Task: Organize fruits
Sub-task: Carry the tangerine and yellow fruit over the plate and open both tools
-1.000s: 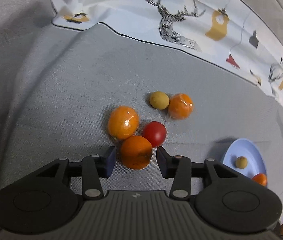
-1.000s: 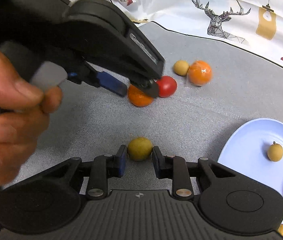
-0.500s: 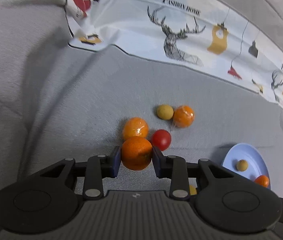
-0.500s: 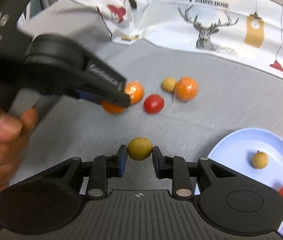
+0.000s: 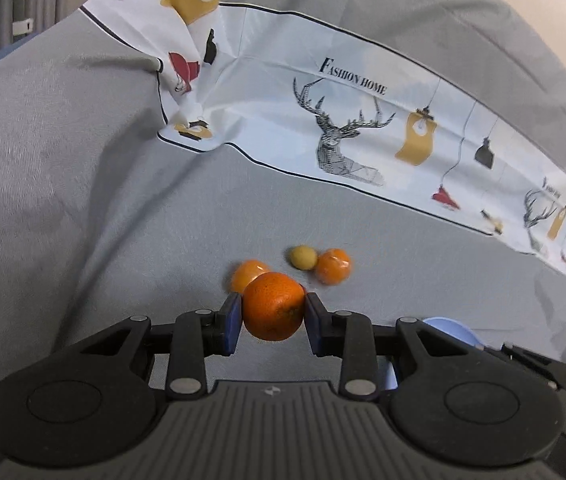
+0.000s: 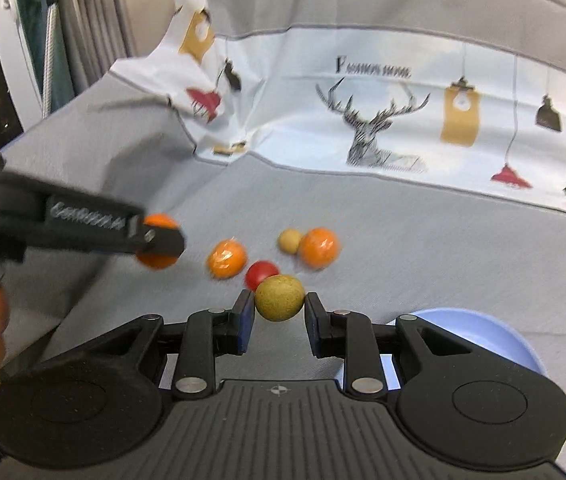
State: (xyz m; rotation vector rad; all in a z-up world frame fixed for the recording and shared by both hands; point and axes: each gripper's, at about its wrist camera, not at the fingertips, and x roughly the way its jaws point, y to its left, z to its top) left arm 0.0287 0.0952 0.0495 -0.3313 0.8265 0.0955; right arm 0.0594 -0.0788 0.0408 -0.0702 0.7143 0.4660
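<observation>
**A:** What does each set of tongs have?

**B:** The left gripper [image 5: 273,313] is clamped on an orange [image 5: 273,306], pads pressing its two sides, and it is held clear of the grey cloth [image 5: 83,200]. Its jaws have just been closing onto that fruit. The right gripper [image 6: 279,316] is closed on a small yellow-green fruit [image 6: 279,298], also lifted off the cloth.

**A:** Where is the rest of the fruit?

**B:** On the cloth beyond the grippers: a wrapped orange [image 6: 227,258], a red tomato [image 6: 261,273], a small yellow fruit [image 6: 290,240] and, touching it, another wrapped orange [image 6: 319,248]. A pale blue plate [image 6: 495,332] sits low to the right, partly hidden behind the right gripper.

**A:** What could go wrong?

**B:** Both fruits are round and smooth and held only at two small spots, so a tilt or jerk on the way to the plate could probably let one roll out. The yellow-green one looks held near the pad tips, the riskier grip. Dropped fruit would likely roll on the cloth. Both grippers heading for one plate could also bump each other.
</observation>
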